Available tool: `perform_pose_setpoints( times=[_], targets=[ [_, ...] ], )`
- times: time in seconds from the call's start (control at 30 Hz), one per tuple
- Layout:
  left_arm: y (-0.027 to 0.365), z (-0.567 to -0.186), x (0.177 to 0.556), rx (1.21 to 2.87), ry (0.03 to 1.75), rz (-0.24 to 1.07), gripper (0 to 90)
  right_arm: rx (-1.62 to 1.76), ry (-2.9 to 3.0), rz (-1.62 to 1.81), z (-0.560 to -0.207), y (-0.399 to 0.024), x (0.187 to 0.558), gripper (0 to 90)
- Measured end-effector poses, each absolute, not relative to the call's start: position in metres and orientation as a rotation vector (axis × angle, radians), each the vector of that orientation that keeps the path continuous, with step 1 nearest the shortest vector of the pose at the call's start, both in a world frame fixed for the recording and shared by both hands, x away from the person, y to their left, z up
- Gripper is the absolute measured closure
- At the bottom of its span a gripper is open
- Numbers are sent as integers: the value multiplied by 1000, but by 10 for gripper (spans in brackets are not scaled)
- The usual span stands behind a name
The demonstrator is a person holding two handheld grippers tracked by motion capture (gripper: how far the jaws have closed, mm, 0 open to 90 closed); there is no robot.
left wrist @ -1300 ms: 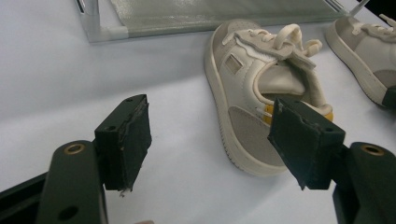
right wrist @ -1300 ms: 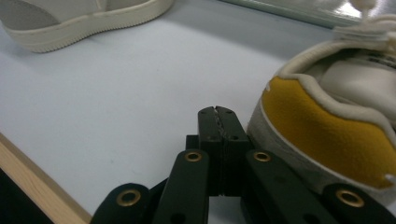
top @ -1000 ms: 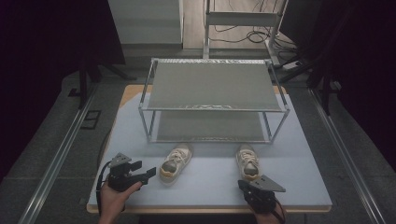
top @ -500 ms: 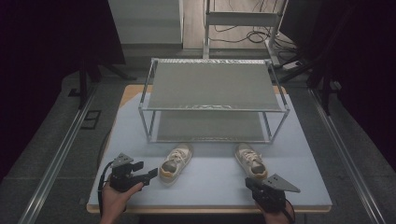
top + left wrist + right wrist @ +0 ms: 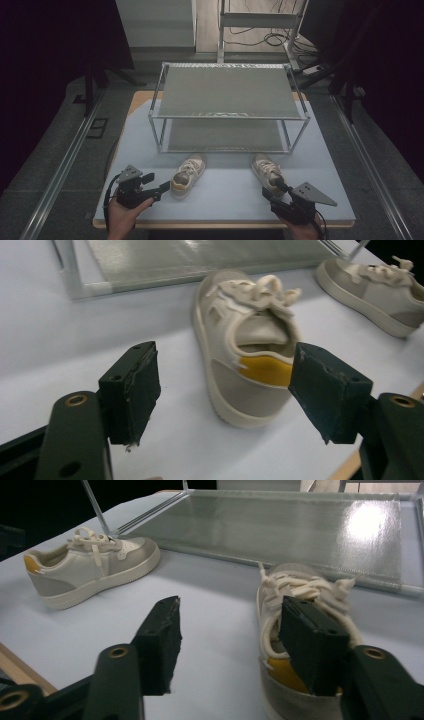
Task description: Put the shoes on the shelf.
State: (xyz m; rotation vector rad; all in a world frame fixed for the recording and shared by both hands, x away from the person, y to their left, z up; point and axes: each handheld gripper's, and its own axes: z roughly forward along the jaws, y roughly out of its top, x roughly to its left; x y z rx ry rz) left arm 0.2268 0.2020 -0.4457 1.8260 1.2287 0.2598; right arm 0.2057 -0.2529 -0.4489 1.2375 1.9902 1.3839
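Two small beige sneakers with yellow heel tabs stand on the white table top in front of a metal rack. My left gripper [image 5: 156, 182] is open just left of the left sneaker [image 5: 189, 175]. In the left gripper view its jaws [image 5: 225, 360] stand wide apart with that sneaker's heel [image 5: 250, 350] ahead of the gap, untouched. My right gripper [image 5: 273, 190] is open behind the heel of the right sneaker [image 5: 267, 171]. Its jaws [image 5: 232, 610] have just been opening, and the right sneaker [image 5: 300, 590] lies by the right-hand jaw, not pressed by the pads.
A two-shelf metal rack [image 5: 230, 90] with mesh shelves stands mid-table behind the sneakers; its lower shelf [image 5: 280, 525] is bare. The table's front edge [image 5: 225, 222] runs just below both hands. Each gripper view also shows the other sneaker, right [image 5: 380, 290] and left [image 5: 90, 565]. Dark floor surrounds the table.
The right gripper's jaws went from shut to open, and that hand shifted a little to the right. The left gripper and both sneakers stayed put.
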Motion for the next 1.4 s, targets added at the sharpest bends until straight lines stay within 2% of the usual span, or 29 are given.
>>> perform_pose_setpoints(
  times=[0.27, 0.67, 1.0, 1.4],
  targets=[
    [197, -432, 221, 1867, 1199, 274, 270, 1232, 2015, 1334, -432, -259, 208, 328],
    [168, -425, 231, 1998, 1182, 233, 236, 1335, 2047, 1184, -432, -270, 228, 226],
    [137, -437, 257, 2138, 1243, 252, 150, 1383, 2107, 1091, -445, -263, 249, 158],
    [116, -460, 280, 2252, 1324, 229, 125, 1461, 2176, 953, -471, -254, 269, 137]
  ],
)
